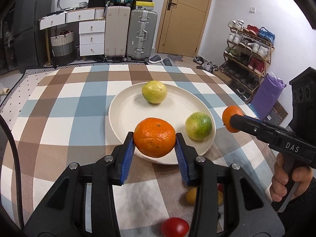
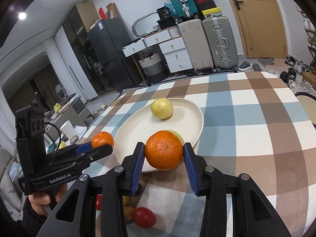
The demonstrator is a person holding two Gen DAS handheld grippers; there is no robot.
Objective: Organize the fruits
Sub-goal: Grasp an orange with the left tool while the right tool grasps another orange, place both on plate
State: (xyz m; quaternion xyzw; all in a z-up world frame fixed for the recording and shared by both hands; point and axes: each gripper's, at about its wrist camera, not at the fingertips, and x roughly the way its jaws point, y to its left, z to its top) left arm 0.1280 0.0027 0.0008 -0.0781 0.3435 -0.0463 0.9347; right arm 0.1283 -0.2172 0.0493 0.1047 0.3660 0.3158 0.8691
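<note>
My left gripper point(image 1: 155, 138) is shut on an orange point(image 1: 154, 137) and holds it over the near rim of a cream plate point(image 1: 122, 116). My right gripper point(image 2: 164, 154) is shut on a second orange point(image 2: 164, 152), held just off the plate's point(image 2: 195, 122) edge; it shows at the right in the left wrist view point(image 1: 229, 118). On the plate lie a yellow-green fruit point(image 1: 154, 91) at the back and a green one point(image 1: 198, 126) at the right. The left gripper with its orange point(image 2: 102, 139) shows in the right wrist view.
A red tomato point(image 1: 174, 228) and a yellow-orange fruit point(image 1: 192, 195) lie on the checked tablecloth point(image 1: 65, 108) below the grippers, partly hidden. They show in the right wrist view too, the tomato point(image 2: 144, 217) nearest. Suitcases, drawers and a shoe rack stand beyond the table.
</note>
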